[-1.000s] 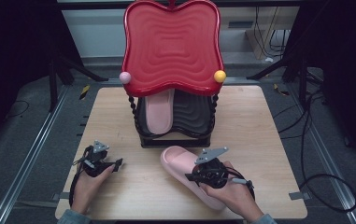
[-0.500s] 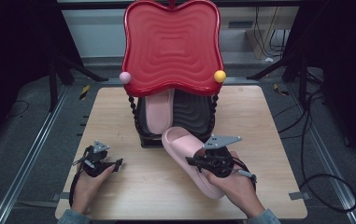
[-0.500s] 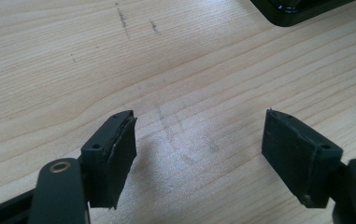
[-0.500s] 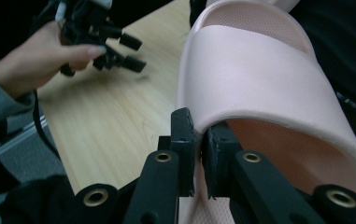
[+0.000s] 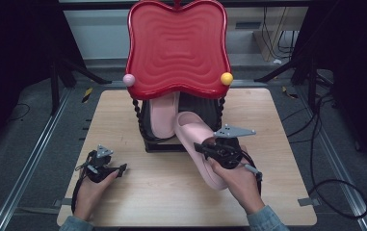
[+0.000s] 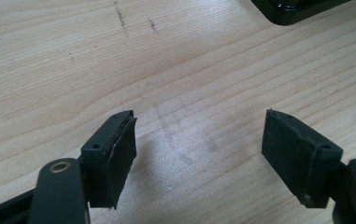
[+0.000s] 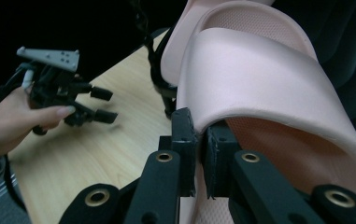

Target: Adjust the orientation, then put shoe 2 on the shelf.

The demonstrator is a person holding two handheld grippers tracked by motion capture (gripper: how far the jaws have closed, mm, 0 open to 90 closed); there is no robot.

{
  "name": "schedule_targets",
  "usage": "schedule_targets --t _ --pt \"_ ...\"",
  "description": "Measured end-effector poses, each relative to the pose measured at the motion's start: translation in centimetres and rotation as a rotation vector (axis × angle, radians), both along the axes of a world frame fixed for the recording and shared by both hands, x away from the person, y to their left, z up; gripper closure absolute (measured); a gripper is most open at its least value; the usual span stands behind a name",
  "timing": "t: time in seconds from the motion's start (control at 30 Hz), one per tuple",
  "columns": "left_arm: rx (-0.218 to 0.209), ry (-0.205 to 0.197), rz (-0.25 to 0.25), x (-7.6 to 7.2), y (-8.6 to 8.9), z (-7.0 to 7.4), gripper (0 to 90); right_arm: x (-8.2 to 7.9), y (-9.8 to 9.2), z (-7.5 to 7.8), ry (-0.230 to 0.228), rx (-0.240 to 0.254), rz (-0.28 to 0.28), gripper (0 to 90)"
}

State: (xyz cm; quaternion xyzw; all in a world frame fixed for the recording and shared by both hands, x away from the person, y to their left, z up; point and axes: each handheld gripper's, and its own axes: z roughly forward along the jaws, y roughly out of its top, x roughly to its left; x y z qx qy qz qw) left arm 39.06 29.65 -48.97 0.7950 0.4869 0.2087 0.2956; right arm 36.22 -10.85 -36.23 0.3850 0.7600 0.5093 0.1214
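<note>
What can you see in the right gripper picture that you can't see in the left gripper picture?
The right gripper view has the right gripper shut on the edge of a pink slipper, with a second pink slipper behind it, and the person's other hand farther off. The left gripper view has the left gripper open, nothing between its jaws, and a corner of the black rack base. Both have the wooden table.

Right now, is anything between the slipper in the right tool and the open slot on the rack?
Nothing visible blocks it. The held slipper, clamped in the right tool, points toe-first at the rack under the red top. The other slipper stands beside that slot.
</note>
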Motion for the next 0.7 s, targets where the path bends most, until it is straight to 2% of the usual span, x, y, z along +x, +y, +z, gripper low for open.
schedule_targets --t 0.17,0.33,0.47,0.7 --pt "-0.002 -0.001 0.001 0.0 0.0 0.0 25.7 0.8 0.7 0.2 -0.017 -0.003 -0.040 84.6" --pt "-0.003 -0.002 0.000 0.0 0.0 0.0 25.7 1.5 1.2 0.3 -0.027 0.027 -0.091 84.5" --pt "-0.006 -0.003 0.001 0.0 0.1 0.0 25.8 1.8 1.6 0.4 -0.031 0.033 -0.100 84.5" --pt "-0.007 -0.005 0.001 0.0 0.1 0.1 25.8 2.3 2.4 0.5 -0.040 0.039 -0.148 84.4"
